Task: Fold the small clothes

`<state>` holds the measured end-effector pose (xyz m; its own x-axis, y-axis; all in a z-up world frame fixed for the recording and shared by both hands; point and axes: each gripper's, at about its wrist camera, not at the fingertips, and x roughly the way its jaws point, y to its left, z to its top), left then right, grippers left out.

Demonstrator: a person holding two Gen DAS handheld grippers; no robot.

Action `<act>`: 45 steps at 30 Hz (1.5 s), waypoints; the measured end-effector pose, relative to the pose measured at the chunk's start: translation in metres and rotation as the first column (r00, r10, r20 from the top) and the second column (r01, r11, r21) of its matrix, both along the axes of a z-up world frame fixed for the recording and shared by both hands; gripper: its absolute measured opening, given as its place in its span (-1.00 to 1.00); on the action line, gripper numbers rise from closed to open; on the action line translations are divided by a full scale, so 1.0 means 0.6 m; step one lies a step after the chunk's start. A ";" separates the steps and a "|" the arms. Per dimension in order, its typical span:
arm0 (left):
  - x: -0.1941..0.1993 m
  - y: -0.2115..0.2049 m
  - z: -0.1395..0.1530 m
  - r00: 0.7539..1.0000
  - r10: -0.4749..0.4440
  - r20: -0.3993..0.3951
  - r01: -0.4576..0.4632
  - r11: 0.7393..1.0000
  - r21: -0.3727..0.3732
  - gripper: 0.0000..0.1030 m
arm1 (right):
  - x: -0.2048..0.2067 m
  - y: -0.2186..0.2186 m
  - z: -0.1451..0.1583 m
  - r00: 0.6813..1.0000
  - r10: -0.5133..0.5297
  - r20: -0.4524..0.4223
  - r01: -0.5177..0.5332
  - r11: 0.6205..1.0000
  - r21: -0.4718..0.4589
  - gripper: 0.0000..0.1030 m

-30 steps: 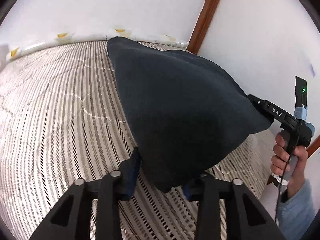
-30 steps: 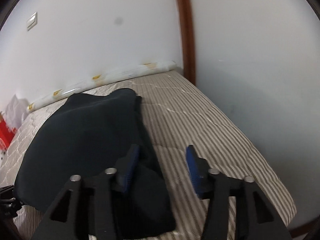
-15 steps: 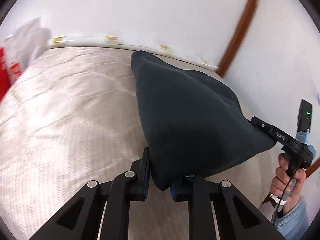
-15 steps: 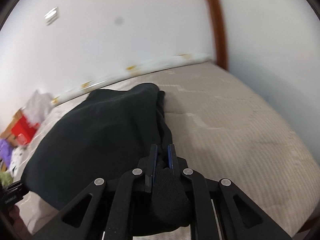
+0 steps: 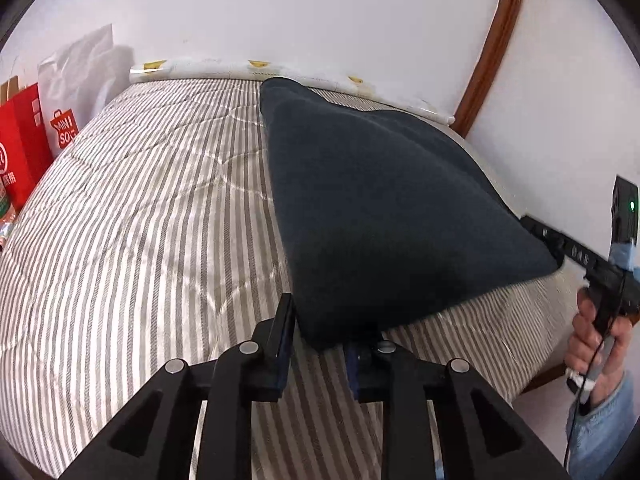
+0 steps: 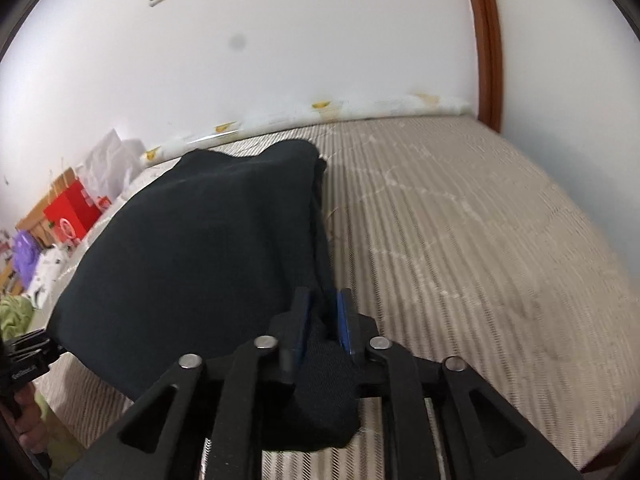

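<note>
A dark navy garment (image 5: 384,208) hangs stretched above the striped mattress (image 5: 140,220), its far edge resting near the wall. My left gripper (image 5: 320,320) is shut on the garment's near left corner. My right gripper (image 6: 323,312) is shut on the near right corner, with a bunch of cloth hanging under the jaws; it shows at the right edge of the left wrist view (image 5: 560,248). The garment also fills the left half of the right wrist view (image 6: 208,248).
The bed sits in a corner with white walls and a brown wooden trim (image 5: 492,48). A rolled patterned sheet (image 5: 256,70) lies along the far wall. Red and white shopping bags (image 5: 24,136) stand left of the bed. The mattress edge (image 6: 600,420) drops off at right.
Both grippers closed on the garment's near corners and lifted them. The cloth now hangs taut between them, raised off the mattress.
</note>
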<state>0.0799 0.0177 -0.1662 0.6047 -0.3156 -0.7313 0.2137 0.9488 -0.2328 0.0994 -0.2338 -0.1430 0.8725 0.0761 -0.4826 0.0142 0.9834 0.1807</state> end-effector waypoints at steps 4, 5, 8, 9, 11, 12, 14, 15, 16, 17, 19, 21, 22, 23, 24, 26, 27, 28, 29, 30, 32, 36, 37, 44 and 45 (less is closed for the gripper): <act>-0.025 0.013 0.018 1.000 -0.004 0.021 0.004 1.000 -0.016 -0.26 | -0.028 0.008 0.036 0.998 -0.033 0.059 0.036 0.999 -0.036 -0.54; -0.034 0.013 0.028 0.999 -0.010 0.036 0.011 1.000 -0.017 -0.24 | -0.033 0.013 0.045 0.997 -0.032 0.072 0.036 0.998 -0.050 -0.54; -0.049 0.013 0.048 0.998 -0.012 0.060 0.013 1.000 -0.011 -0.24 | -0.034 0.030 0.065 0.996 -0.016 0.083 0.023 0.997 -0.080 -0.53; -0.052 0.013 0.054 0.998 -0.011 0.066 0.012 1.000 -0.013 -0.24 | -0.035 0.034 0.069 0.997 -0.005 0.083 0.012 0.997 -0.081 -0.53; -0.053 0.008 0.069 0.996 -0.015 0.084 0.016 1.000 -0.011 -0.24 | -0.031 0.044 0.071 0.997 0.016 0.080 -0.009 0.997 -0.081 -0.51; -0.050 0.006 0.071 0.996 -0.014 0.089 0.015 1.000 -0.007 -0.24 | -0.028 0.050 0.068 0.997 0.025 0.074 -0.019 0.997 -0.080 -0.50; -0.036 -0.003 0.078 0.995 -0.011 0.097 0.010 1.000 0.004 -0.24 | -0.022 0.059 0.059 0.997 0.041 0.059 -0.036 0.996 -0.080 -0.50; -0.029 -0.006 0.079 0.995 -0.010 0.099 0.010 1.000 0.002 -0.24 | -0.020 0.062 0.053 0.998 0.045 0.053 -0.041 0.996 -0.082 -0.50; -0.021 -0.008 0.079 0.995 -0.006 0.098 0.006 1.000 0.003 -0.24 | -0.015 0.065 0.044 0.998 0.051 0.043 -0.047 0.995 -0.089 -0.50; -0.008 -0.011 0.077 0.995 0.003 0.097 -0.004 1.000 0.006 -0.24 | -0.010 0.069 0.034 0.998 0.052 0.031 -0.049 0.994 -0.101 -0.50; 0.008 -0.011 0.071 0.996 0.012 0.092 -0.012 1.000 0.005 -0.24 | -0.001 0.068 0.013 1.000 0.030 0.001 -0.029 0.991 -0.128 -0.50; 0.025 -0.011 0.060 0.996 0.025 0.080 -0.026 1.000 0.011 -0.24 | 0.005 0.061 -0.008 1.000 0.013 -0.026 -0.016 0.989 -0.145 -0.54; 0.032 -0.010 0.053 0.997 0.030 0.071 -0.031 0.999 0.012 -0.24 | 0.002 0.060 -0.010 1.000 0.015 -0.026 -0.019 0.987 -0.157 -0.54; 0.041 -0.008 0.041 0.998 0.029 0.053 -0.030 1.000 0.005 -0.20 | 0.001 0.060 -0.009 1.000 0.016 -0.027 -0.020 0.985 -0.174 -0.54; 0.047 -0.010 0.032 0.999 0.026 0.036 -0.027 1.000 0.006 -0.17 | 0.000 0.061 -0.004 0.999 0.014 -0.036 -0.021 0.980 -0.197 -0.54; 0.056 -0.018 0.017 1.000 0.003 0.003 -0.003 0.999 0.042 -0.13 | -0.001 0.056 0.007 0.999 0.012 -0.051 -0.023 0.977 -0.213 -0.54; 0.058 -0.019 0.015 1.000 -0.005 0.001 0.005 0.999 0.045 -0.13 | -0.002 0.051 0.018 0.999 0.003 -0.048 -0.013 0.976 -0.216 -0.54; 0.063 -0.018 0.016 1.000 -0.014 -0.001 0.014 0.999 0.031 -0.13 | -0.001 0.045 0.029 0.999 -0.004 -0.038 -0.004 0.976 -0.218 -0.53; 0.069 -0.015 0.020 1.000 -0.015 -0.005 0.015 1.000 0.009 -0.13 | -0.001 0.041 0.038 1.000 -0.001 -0.029 -0.005 0.977 -0.215 -0.49; 0.075 -0.012 0.025 1.000 -0.014 -0.004 0.014 1.000 -0.014 -0.13 | 0.004 0.035 0.051 1.000 0.008 -0.021 -0.012 0.978 -0.207 -0.46; 0.089 -0.010 0.034 1.000 -0.005 0.007 0.005 1.000 -0.025 -0.13 | 0.023 0.025 0.075 1.000 0.022 -0.018 -0.025 0.983 -0.184 -0.38; 0.129 -0.011 0.047 1.000 -0.004 0.016 0.004 1.000 -0.016 -0.13 | 0.072 0.015 0.113 0.999 0.046 -0.017 -0.048 0.989 -0.137 -0.02; 0.139 -0.011 0.049 1.000 -0.004 0.018 0.005 1.000 -0.021 -0.13 | 0.092 0.014 0.120 0.998 0.057 -0.025 -0.059 0.990 -0.128 0.04; 0.212 -0.011 0.045 1.000 0.016 0.007 -0.016 1.000 -0.025 -0.13 | 0.214 0.019 0.124 0.992 0.090 -0.093 -0.099 0.991 -0.094 0.05; 0.219 -0.010 0.044 1.000 0.015 0.004 -0.015 0.999 -0.031 -0.13 | 0.235 0.018 0.119 0.989 0.095 -0.111 -0.104 0.991 -0.083 0.05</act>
